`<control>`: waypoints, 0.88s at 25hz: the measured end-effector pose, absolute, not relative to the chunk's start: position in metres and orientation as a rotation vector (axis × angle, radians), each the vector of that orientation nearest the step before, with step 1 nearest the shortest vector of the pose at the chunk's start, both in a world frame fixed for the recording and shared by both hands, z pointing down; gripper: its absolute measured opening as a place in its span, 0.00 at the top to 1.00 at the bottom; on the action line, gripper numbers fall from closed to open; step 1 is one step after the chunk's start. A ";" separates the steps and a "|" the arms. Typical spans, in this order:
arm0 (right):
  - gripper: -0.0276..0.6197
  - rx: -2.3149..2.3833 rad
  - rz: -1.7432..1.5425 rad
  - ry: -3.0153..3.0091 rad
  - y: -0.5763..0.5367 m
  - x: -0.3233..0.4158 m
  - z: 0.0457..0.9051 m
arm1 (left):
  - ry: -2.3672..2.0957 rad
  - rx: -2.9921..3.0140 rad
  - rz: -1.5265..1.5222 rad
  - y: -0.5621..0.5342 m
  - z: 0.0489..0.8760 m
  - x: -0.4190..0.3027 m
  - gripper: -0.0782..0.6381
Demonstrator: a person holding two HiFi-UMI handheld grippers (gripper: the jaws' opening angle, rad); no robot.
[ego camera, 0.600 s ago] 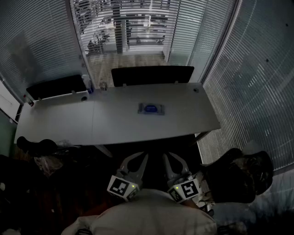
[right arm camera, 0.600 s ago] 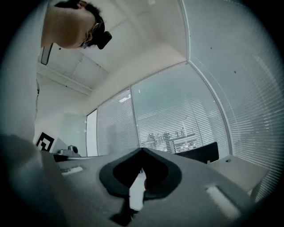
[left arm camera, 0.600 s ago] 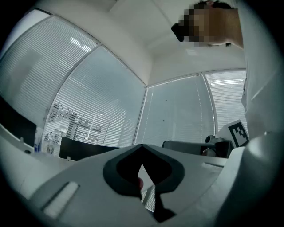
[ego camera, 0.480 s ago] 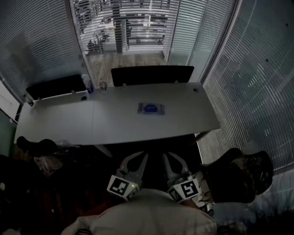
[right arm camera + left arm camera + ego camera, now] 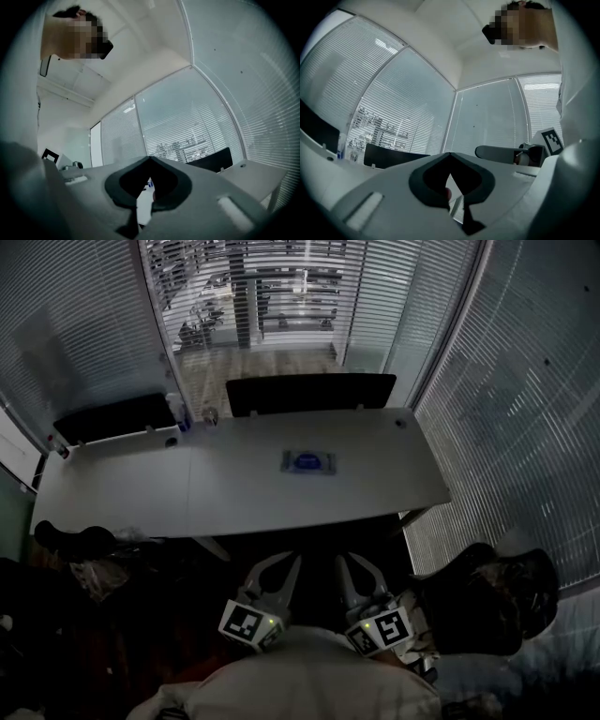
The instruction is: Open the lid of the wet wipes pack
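The wet wipes pack (image 5: 308, 462), flat with a blue label, lies near the middle of the long grey table (image 5: 234, 498). I cannot see from here how its lid stands. Both grippers are held low against the person's body, well short of the table's near edge and far from the pack. The left gripper (image 5: 292, 562) has its jaws together with nothing between them. Beside it, the right gripper (image 5: 345, 562) is also shut and empty. In the left gripper view the jaw tips (image 5: 450, 154) meet, and the right gripper (image 5: 511, 152) shows off to the side. The right gripper view shows its own tips (image 5: 150, 159) closed.
Two black chair backs (image 5: 309, 393) (image 5: 117, 416) stand along the table's far side, with a small bottle (image 5: 174, 409) at the far left corner. A black office chair (image 5: 487, 601) is at my right and dark bags (image 5: 84, 554) at my left. Glass walls with blinds surround the room.
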State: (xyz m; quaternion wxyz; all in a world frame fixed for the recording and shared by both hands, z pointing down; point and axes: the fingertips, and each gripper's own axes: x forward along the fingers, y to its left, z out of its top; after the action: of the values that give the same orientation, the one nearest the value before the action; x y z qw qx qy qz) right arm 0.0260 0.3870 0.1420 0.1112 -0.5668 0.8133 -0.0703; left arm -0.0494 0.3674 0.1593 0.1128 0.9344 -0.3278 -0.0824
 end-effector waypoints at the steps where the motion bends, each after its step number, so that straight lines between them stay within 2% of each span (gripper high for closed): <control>1: 0.96 -1.665 -0.202 2.391 0.387 0.027 0.143 | -0.962 2.740 -0.238 0.367 0.161 -0.049 0.89; 22: 0.96 -1.654 -0.240 2.393 0.387 0.069 0.159 | -0.986 2.705 -0.194 0.364 0.173 -0.001 0.89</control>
State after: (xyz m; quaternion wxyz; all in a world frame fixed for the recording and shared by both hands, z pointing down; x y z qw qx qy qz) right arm 0.0694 0.3874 0.1589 0.1111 -0.5633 0.8147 -0.0818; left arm -0.0009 0.3635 0.1730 0.1278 0.9297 -0.3389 -0.0666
